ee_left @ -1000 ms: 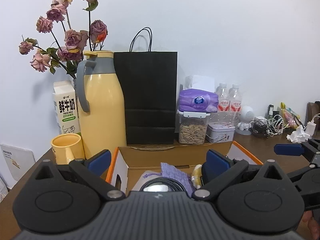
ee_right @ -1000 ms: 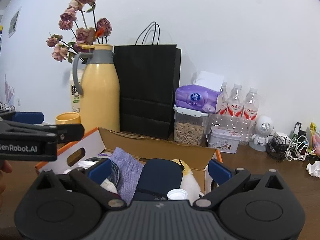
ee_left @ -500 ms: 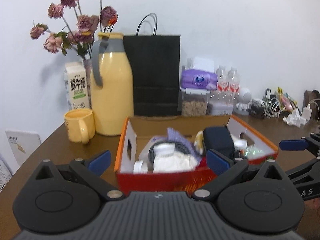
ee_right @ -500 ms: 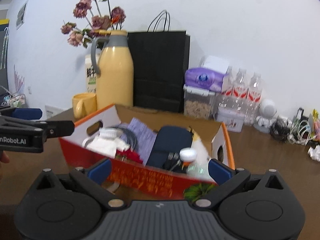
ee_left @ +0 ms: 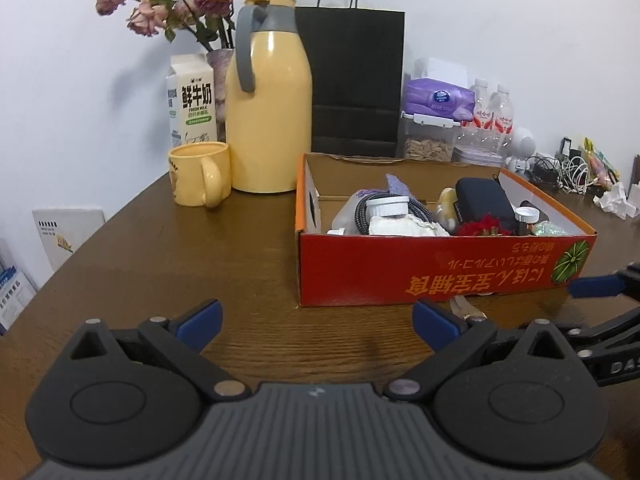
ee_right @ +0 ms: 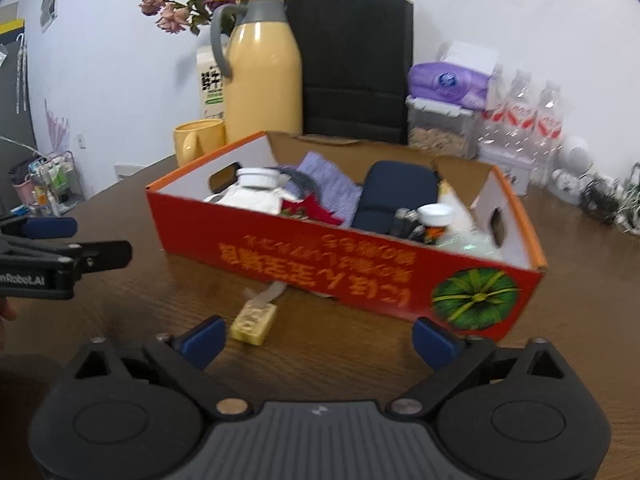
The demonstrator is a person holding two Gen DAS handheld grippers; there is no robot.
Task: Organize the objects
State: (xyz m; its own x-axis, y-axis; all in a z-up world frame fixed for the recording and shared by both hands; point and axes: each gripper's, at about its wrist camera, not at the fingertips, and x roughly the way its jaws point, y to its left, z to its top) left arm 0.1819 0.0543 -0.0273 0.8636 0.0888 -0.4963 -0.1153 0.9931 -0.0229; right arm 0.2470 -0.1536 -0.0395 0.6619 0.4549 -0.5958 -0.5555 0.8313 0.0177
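Observation:
A red-and-orange cardboard box (ee_left: 440, 276) (ee_right: 360, 276) stands on the brown table. It holds several items, among them a dark blue case (ee_left: 482, 200) (ee_right: 390, 196), a white-lidded jar (ee_left: 387, 205), a purple cloth (ee_right: 330, 182) and a coiled cable. A small yellow block (ee_right: 253, 322) with a tag lies on the table before the box. My left gripper (ee_left: 316, 320) is open over bare table in front of the box. My right gripper (ee_right: 319, 336) has nothing between its jaws, which are closing; the block lies just beyond its left fingertip.
Behind the box stand a yellow thermos jug (ee_left: 270, 120), a yellow mug (ee_left: 200, 174), a milk carton (ee_left: 192, 100), dried roses and a black paper bag (ee_left: 356, 80). At the back right are a tissue pack, a seed container, water bottles (ee_right: 524, 116) and tangled cables (ee_left: 568, 170).
Both grippers have drawn back and sunk from above the box to the table in front of it. The box's red front and the yellow block have come into view.

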